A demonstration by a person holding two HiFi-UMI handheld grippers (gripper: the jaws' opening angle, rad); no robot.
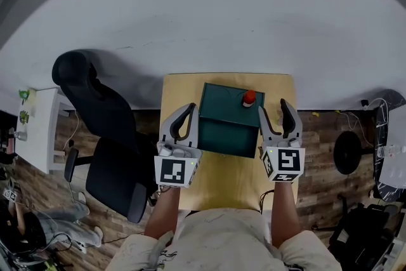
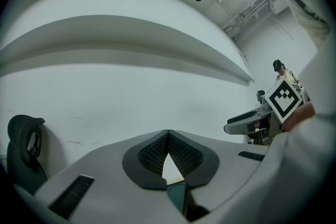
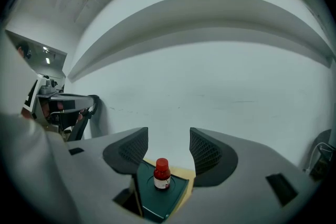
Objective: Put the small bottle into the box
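A dark green box (image 1: pixel 222 118) stands closed on a small wooden table (image 1: pixel 229 182). On its lid, near the far right corner, a small bottle (image 1: pixel 248 98) with a red cap stands upright. My right gripper (image 1: pixel 274 110) is open just right of the box, with nothing between its fingers. In the right gripper view the bottle (image 3: pixel 161 174) sits on the box (image 3: pixel 157 201), below and beyond the open right gripper (image 3: pixel 168 140). My left gripper (image 1: pixel 189 107) hangs shut and empty at the box's left edge. In its own view the left gripper (image 2: pixel 168 136) has its pads meeting, with a corner of the box (image 2: pixel 177 198) below.
A black office chair (image 1: pixel 95 111) stands close to the table's left side. A white wall rises right behind the table. A black round stand base (image 1: pixel 349 152) and cables lie on the wooden floor at the right. A white shelf unit (image 1: pixel 38 127) is at far left.
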